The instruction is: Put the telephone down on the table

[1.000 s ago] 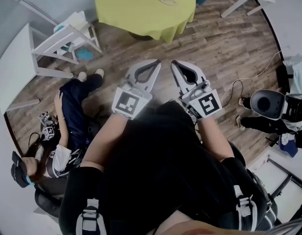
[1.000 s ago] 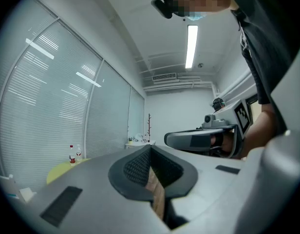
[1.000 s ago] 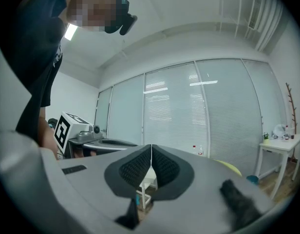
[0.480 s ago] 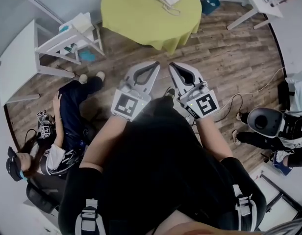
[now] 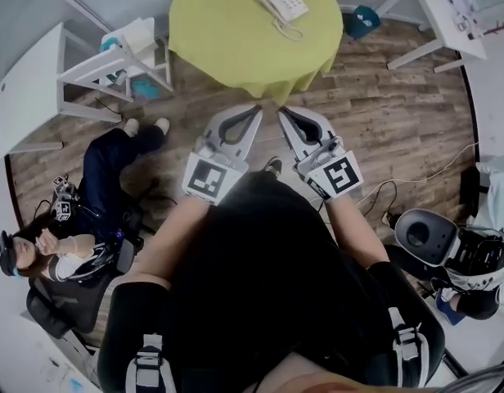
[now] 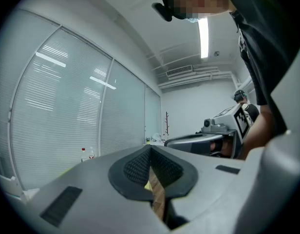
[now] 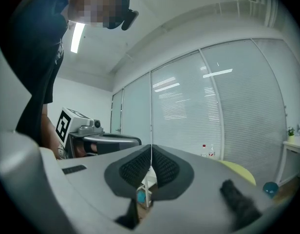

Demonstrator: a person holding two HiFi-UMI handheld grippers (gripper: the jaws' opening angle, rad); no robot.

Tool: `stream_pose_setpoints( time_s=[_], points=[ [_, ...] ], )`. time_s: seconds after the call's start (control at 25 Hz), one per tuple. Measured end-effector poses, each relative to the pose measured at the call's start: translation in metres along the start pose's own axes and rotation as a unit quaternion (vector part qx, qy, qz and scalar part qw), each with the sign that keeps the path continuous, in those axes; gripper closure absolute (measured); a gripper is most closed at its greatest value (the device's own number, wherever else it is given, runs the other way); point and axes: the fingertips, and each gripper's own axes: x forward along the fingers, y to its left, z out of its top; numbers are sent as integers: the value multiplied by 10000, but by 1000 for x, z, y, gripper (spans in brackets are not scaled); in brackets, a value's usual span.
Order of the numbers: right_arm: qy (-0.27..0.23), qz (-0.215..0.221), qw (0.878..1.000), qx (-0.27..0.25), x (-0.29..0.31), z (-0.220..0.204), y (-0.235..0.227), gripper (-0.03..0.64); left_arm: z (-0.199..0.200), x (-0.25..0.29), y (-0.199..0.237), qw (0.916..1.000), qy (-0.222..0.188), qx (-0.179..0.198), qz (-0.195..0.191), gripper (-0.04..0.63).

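Head view shows left gripper [image 5: 255,108] and right gripper [image 5: 282,111], fingers [image 6: 135,167] together, apparently empty, far from telephone [image 5: 281,1].

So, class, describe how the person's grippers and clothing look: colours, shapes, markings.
The left gripper and right gripper are light grey, each with two curved jaws lined with dark textured pads. Each carries a white cube bearing black square markers. The person wears a black top.

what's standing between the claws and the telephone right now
Nothing visible does. The telephone sits toward the far side of the green table. The left claw and right claw are shut, empty and short of the table. Only bare wood floor and open tabletop lie between.
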Motion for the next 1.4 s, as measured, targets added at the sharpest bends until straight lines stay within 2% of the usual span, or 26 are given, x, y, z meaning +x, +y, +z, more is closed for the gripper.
stream_pose_setpoints(
  time_s=[0.48, 0.72, 1.4],
  points=[
    [33, 618, 9981, 7, -3, -5, -78, 598, -6, 76, -1, 9986, 105, -20, 514, 592],
    [65, 800, 9967, 77, -11, -8, -102, 598, -3, 97, -7, 9969, 165, -167, 755, 592],
    [85, 798, 9967, 92, 1, -7, -135, 598, -3, 135, 9, 9973, 112, -133, 713, 592]
  ],
)
